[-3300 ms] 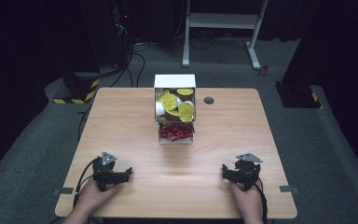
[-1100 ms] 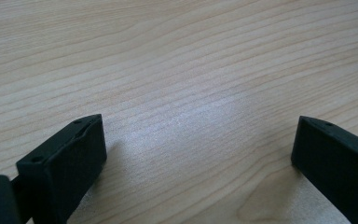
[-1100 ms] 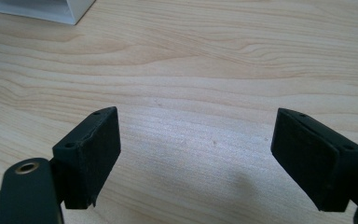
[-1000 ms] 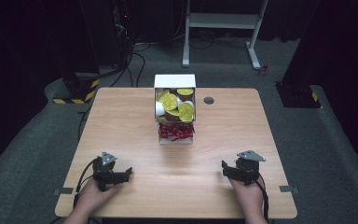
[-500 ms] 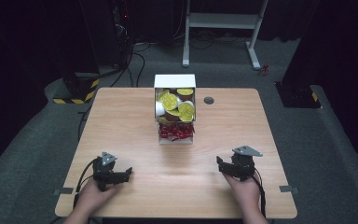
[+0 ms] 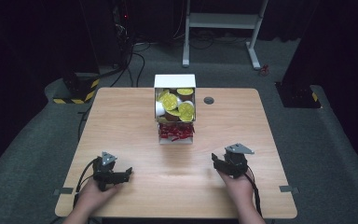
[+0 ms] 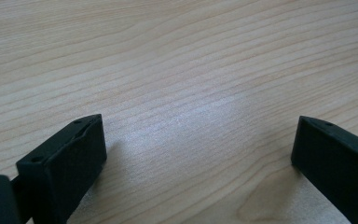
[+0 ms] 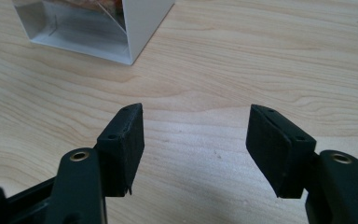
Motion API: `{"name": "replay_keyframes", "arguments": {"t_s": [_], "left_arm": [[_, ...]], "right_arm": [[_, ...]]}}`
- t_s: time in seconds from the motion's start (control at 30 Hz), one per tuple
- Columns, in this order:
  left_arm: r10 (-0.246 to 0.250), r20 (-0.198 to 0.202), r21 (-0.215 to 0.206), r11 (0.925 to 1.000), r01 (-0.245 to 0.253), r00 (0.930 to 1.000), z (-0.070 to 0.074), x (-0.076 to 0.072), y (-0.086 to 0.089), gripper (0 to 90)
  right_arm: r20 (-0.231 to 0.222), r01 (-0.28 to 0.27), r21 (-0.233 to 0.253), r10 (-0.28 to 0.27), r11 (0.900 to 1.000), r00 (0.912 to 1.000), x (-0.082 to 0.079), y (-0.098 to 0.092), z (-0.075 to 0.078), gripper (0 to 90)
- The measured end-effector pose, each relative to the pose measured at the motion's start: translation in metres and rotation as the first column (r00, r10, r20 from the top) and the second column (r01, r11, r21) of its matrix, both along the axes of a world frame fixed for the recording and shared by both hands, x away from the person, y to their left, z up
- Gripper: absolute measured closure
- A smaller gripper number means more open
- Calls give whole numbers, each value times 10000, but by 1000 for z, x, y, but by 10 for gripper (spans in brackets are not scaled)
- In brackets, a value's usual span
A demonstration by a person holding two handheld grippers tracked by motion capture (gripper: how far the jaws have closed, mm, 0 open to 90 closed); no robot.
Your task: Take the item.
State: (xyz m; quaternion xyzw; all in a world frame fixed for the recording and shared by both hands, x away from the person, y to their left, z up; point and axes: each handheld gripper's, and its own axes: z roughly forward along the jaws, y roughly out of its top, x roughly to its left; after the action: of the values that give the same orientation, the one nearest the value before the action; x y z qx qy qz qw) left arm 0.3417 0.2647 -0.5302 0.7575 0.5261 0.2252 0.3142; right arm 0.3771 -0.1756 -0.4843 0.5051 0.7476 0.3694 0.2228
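Pale wood grain covers the counter (image 6: 121, 121), on which both tools rest near its front edge. Ahead of the right hand-held gripper (image 6: 220, 162), and off to its left, stands a white dispenser box (image 6: 175, 81) whose upper bin is stacked with yellow-lidded cups (image 6: 170, 101); a clear tray (image 6: 175, 138) at its foot is packed with small red packets (image 6: 175, 131). In the right gripper view the tray's near corner (image 8: 135, 28) is seen just beyond the left jaw, still apart from it. The jaws of the right hand-held gripper are spread wide and empty. The left hand-held gripper (image 6: 121, 175) lies well away from the box, likewise released, over bare wood (image 7: 191, 70). The packets are judged light, soft and crinkly, probably slippery; one would best be pinched across its flat middle. The cups look light with thin foil tops, though the material cannot be told for certain, so the rim sides should be taken.
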Motion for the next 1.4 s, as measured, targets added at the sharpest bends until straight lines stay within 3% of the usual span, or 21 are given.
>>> {"name": "replay_keyframes", "arguments": {"t_s": [0.2,0.53,0.77,0.97,1.2,1.4], "left_arm": [[-4,-6,-3,10000,4,10000,0,0,0,35],[-3,-3,-2,10000,3,10000,0,0,0,35],[-3,-2,2,10000,3,10000,0,0,0,35],[-5,-2,2,10000,5,10000,0,0,0,35],[-2,-2,-2,10000,2,10000,0,0,0,35],[30,31,-43,10000,-30,10000,0,0,0,35]], "right_arm": [[479,-43,16,42,10000,9988,1,4,6,433],[771,-108,10,106,9999,9970,2,14,11,453],[832,-300,52,294,9995,9961,3,20,13,480],[748,-430,370,402,9984,9964,6,27,14,480],[934,-638,171,620,9978,9937,7,35,16,505],[959,-697,280,667,9972,9932,8,40,21,493]]}}
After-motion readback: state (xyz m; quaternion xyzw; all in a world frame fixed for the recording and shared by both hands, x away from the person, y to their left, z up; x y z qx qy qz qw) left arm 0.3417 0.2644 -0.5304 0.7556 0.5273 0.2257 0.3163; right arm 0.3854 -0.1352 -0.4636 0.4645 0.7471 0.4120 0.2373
